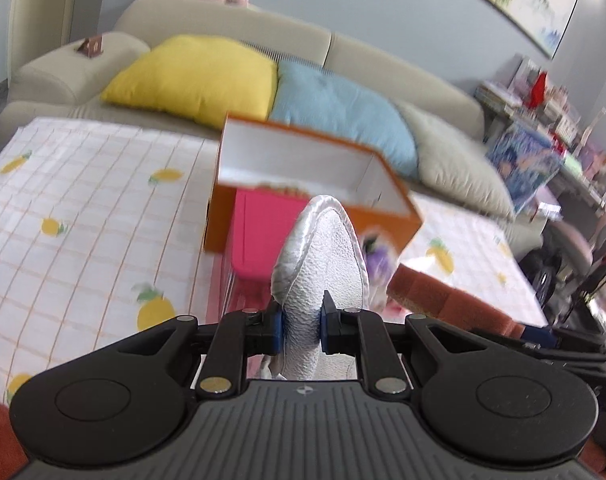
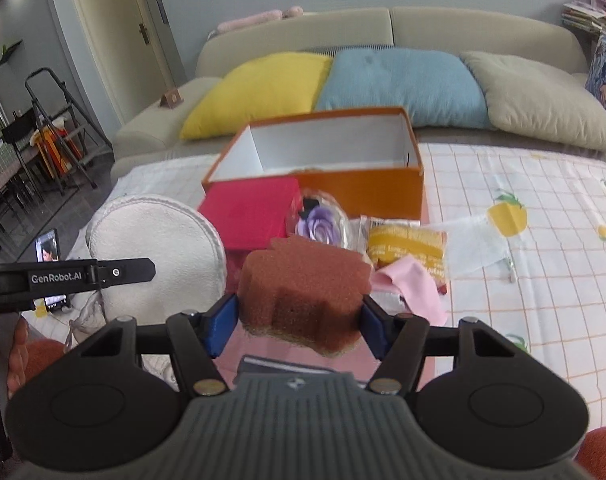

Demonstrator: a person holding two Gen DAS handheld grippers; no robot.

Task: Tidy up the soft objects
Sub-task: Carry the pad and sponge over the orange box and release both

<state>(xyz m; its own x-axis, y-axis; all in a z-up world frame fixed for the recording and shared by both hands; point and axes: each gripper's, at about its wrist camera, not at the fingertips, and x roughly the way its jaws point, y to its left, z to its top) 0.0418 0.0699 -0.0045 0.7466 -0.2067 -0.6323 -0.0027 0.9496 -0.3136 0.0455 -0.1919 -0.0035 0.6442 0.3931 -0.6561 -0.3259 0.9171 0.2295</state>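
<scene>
My left gripper (image 1: 301, 330) is shut on a white round quilted pad (image 1: 323, 256), held edge-on and upright above the table. The same pad (image 2: 155, 248) shows at the left of the right wrist view. My right gripper (image 2: 299, 324) is shut on a brown sponge (image 2: 303, 288), its blue pads pressing both sides. That sponge (image 1: 443, 296) is also visible low on the right in the left wrist view. Beyond both stands an open orange box (image 2: 323, 148) with a white, bare inside, seen too as the orange box (image 1: 303, 160).
A pink box (image 2: 251, 208), a purple flower in clear wrap (image 2: 319, 224), a yellow packet (image 2: 407, 244) and a pink cloth (image 2: 407, 284) lie before the orange box. Lemon-print cloth (image 2: 523, 280) covers the table. Behind is a sofa with yellow (image 2: 263, 88), blue and beige cushions.
</scene>
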